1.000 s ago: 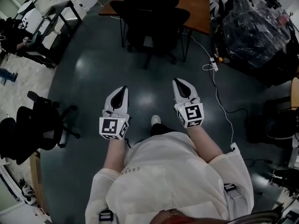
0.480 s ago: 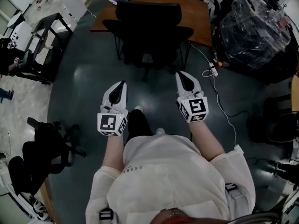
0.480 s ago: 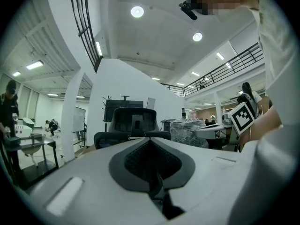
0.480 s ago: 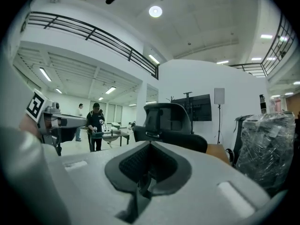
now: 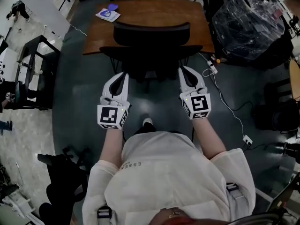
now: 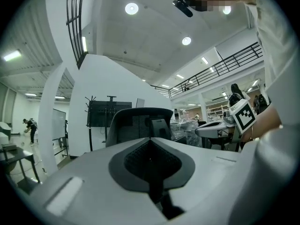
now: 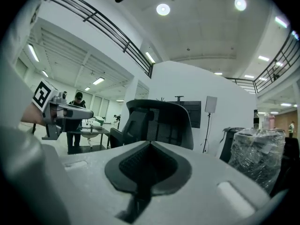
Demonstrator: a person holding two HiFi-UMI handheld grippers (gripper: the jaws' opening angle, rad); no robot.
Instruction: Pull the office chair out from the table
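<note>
Behind the chair point(image 5: 151, 35), left gripper point(image 5: 123, 75) and right gripper point(image 5: 183, 70) are hovering, jaws closed, empty.
Unopened, they are risking shoving it under the surface point(image 5: 154, 12).

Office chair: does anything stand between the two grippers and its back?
Nothing visible does. The left gripper and the right gripper, both with fingers shut, point at the back of the office chair with only open air between.
</note>
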